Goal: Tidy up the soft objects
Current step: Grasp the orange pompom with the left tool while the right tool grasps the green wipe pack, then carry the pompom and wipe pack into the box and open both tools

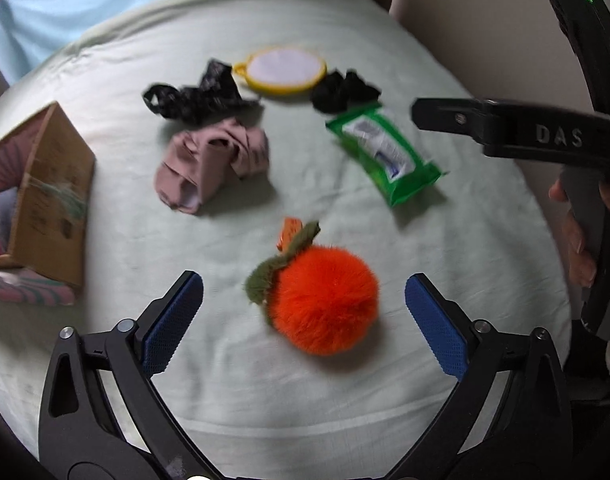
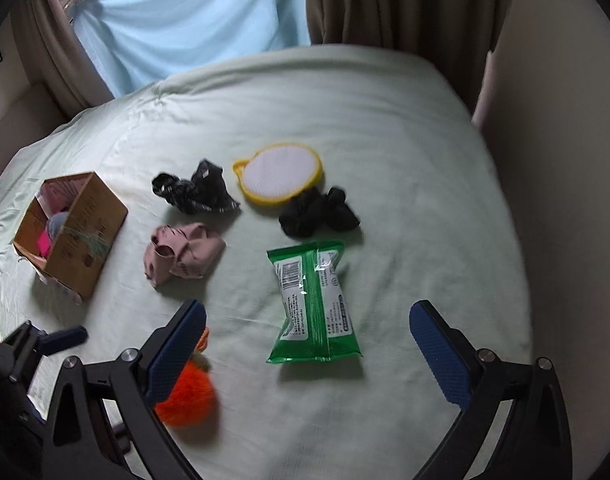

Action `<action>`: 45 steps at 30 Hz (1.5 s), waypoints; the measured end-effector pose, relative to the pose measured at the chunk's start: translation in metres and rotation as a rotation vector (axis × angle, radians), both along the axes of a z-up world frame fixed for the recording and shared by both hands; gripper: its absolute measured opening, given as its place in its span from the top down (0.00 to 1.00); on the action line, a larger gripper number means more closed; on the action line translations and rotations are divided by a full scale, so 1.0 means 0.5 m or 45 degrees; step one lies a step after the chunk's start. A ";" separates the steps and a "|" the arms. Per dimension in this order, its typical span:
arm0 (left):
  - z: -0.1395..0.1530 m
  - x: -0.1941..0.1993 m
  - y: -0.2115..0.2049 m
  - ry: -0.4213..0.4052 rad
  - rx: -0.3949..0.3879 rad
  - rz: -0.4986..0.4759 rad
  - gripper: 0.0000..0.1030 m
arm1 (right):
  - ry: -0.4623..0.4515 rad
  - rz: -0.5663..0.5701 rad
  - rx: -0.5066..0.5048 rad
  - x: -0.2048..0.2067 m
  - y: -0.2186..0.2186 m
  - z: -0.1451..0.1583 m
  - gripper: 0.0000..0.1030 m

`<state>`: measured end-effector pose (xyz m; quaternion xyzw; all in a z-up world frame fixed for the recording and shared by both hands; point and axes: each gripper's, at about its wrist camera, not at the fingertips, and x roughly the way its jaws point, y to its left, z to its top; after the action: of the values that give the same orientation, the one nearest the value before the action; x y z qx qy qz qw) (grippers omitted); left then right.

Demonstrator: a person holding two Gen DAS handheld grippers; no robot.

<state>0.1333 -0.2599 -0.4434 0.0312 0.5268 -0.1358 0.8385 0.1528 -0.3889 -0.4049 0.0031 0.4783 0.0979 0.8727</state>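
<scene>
Right gripper (image 2: 305, 344) finger half hides orange plush (image 2: 187, 396).

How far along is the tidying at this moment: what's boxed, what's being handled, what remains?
Done: the cardboard box already holds a few soft items, pink and grey. In hand: nothing; the left gripper is open around the orange plush, and the right gripper is open above the wipes pack. Left on the bed: pink cloth, patterned black cloth, black bundle, yellow-rimmed pad.
</scene>
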 end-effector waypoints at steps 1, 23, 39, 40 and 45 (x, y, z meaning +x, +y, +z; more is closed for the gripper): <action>-0.012 0.003 -0.005 0.007 0.015 -0.005 0.04 | 0.011 0.013 -0.007 0.008 0.003 -0.015 0.01; -0.121 0.039 -0.023 0.180 0.084 -0.044 0.60 | 0.170 0.148 -0.162 0.115 0.065 -0.201 0.42; -0.008 0.065 0.020 0.052 0.044 -0.036 0.64 | 0.128 0.067 -0.114 0.100 0.052 -0.117 0.66; 0.012 0.067 0.023 0.040 0.040 -0.029 0.64 | 0.122 0.058 -0.106 0.094 0.051 -0.103 0.66; 0.120 0.076 0.048 -0.043 0.005 0.010 0.64 | 0.082 0.019 -0.065 0.058 0.058 -0.007 0.66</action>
<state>0.1714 -0.2361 -0.3835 0.0329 0.5129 -0.1309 0.8477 0.1820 -0.3597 -0.4085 -0.0196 0.5086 0.0921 0.8558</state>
